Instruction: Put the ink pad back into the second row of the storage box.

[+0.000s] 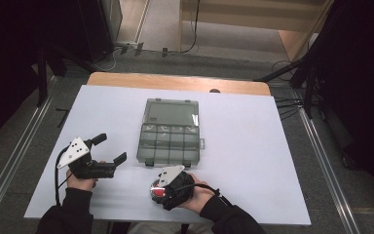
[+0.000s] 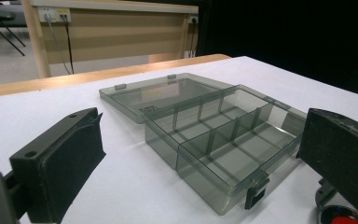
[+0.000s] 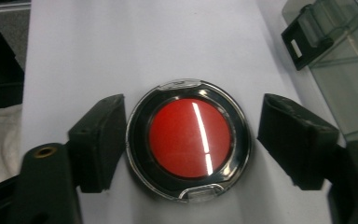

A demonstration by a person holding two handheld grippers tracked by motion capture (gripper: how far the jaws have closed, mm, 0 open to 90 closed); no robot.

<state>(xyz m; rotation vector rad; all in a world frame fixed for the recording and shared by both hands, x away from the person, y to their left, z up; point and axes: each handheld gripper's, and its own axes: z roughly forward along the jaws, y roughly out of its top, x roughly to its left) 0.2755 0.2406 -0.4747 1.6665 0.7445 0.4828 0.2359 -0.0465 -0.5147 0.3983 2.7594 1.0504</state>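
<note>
A smoky clear compartment box [image 1: 169, 146] lies open in the middle of the white table, its lid [image 1: 171, 112] flat behind it and its cells empty. A round case with a red centre [image 1: 157, 191] lies near the front edge, just in front of the box. My right gripper [image 1: 158, 187] points down over it. In the right gripper view the case [image 3: 189, 138] sits between the open jaws of that gripper [image 3: 191, 122], the left jaw close to its rim and the right jaw apart from it. My left gripper [image 1: 111, 147] is held open left of the box [image 2: 223, 140].
The white table top [image 1: 253, 146] has free room right of and behind the box. A strip of wood [image 1: 175, 82] runs along the far edge. Cables [image 1: 287, 105] and metal rails [image 1: 321, 146] lie on the floor beside the table.
</note>
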